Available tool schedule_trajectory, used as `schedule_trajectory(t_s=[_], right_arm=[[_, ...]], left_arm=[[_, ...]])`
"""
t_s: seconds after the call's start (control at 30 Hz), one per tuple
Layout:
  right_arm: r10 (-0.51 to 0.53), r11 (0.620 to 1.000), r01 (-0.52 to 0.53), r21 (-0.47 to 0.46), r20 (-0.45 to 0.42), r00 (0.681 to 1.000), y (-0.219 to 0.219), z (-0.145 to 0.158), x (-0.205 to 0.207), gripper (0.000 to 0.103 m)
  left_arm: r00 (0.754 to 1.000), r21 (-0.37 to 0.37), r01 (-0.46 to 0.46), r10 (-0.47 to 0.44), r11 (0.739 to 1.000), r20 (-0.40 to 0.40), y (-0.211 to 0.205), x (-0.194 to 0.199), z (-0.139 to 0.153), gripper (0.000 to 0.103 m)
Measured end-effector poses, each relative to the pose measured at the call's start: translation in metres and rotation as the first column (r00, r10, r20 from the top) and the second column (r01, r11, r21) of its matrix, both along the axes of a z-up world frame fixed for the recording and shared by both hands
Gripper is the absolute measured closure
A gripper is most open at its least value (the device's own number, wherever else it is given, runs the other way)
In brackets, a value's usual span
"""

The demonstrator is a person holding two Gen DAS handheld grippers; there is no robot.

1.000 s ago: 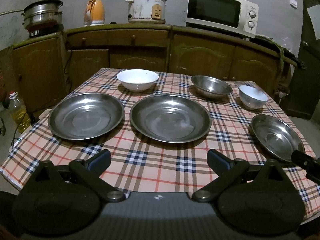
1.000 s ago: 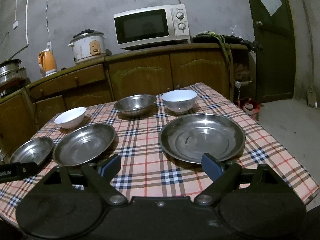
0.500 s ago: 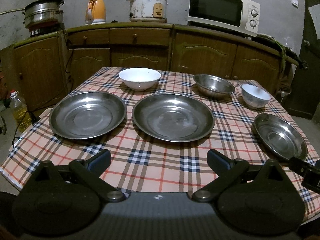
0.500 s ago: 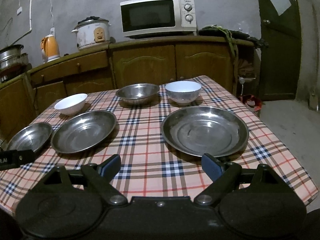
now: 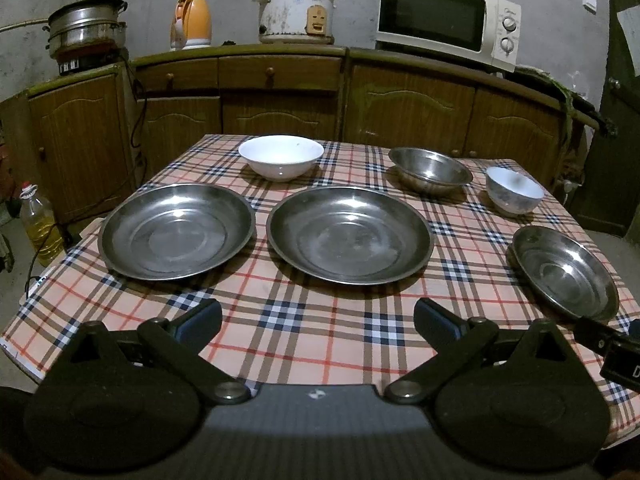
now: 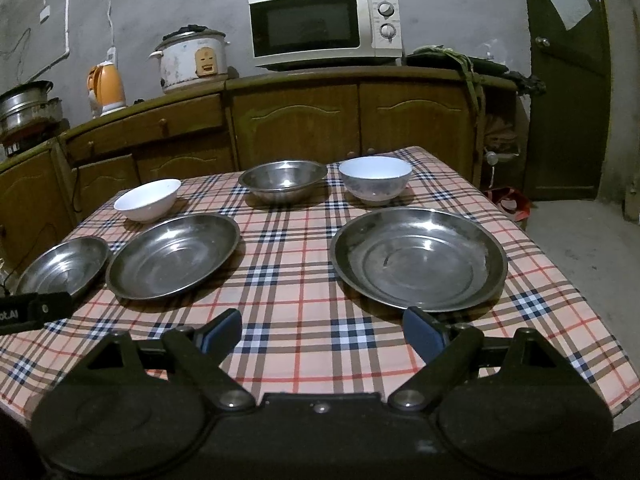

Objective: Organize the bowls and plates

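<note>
Steel dominates the left wrist view: 3 plates lie on the checked tablecloth [image 5: 320,332], the left plate [image 5: 176,231] and middle plate [image 5: 350,234] just beside each other, the right plate [image 5: 564,271] well apart. Behind stand a white bowl [image 5: 281,157], a steel bowl [image 5: 430,170] and a small white bowl [image 5: 514,195]. The left gripper [image 5: 318,318] hangs spread apart, empty, near the table's front edge.

From the right wrist view, the right gripper [image 6: 322,326] is likewise apart and empty, its right fingertip just before the big plate's [image 6: 418,258] near rim. Nothing looks stacked yet. Likely best: pinch that rim squarely, lift it level, then nest it on a neighbouring plate.
</note>
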State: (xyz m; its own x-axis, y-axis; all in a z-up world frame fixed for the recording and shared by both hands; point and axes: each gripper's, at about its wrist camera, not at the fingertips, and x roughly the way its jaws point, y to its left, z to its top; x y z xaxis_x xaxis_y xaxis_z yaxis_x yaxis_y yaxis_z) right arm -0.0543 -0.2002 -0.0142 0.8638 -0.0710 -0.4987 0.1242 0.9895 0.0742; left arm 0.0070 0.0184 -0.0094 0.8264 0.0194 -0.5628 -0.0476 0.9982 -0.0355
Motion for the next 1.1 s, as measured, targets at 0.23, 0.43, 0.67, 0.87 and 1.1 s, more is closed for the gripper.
schedule_trajectory(t_s=[0.23, 0.43, 0.67, 0.87, 1.1], right_arm=[[0.023, 1.0, -0.023, -0.001, -0.014, 1.0, 0.003, -0.004, 0.008, 0.0], [0.061, 0.998, -0.061, 0.001, -0.022, 0.998, 0.008, -0.006, 0.022, 0.0], [0.117, 0.993, -0.117, 0.003, -0.005, 0.993, 0.017, 0.001, 0.055, 0.0], [0.178, 0.984, -0.178, -0.008, -0.005, 0.984, 0.024, 0.0, 0.101, 0.0], [0.213, 0.977, -0.213, 0.008, -0.065, 0.975, 0.03, -0.014, 0.175, 0.0]], left_arm=[[1.0, 0.004, -0.011, 0.011, 1.0, -0.013, 0.007, 0.009, -0.005, 0.0], [0.998, 0.006, -0.051, 0.051, 0.999, -0.027, 0.021, 0.025, -0.01, 0.0], [0.996, 0.01, -0.076, 0.076, 0.997, -0.049, 0.031, 0.053, -0.014, 0.0], [0.993, -0.014, -0.09, 0.088, 0.996, -0.076, 0.032, 0.086, -0.021, 0.0], [0.985, -0.054, -0.122, 0.114, 0.991, -0.126, 0.037, 0.128, -0.035, 0.007]])
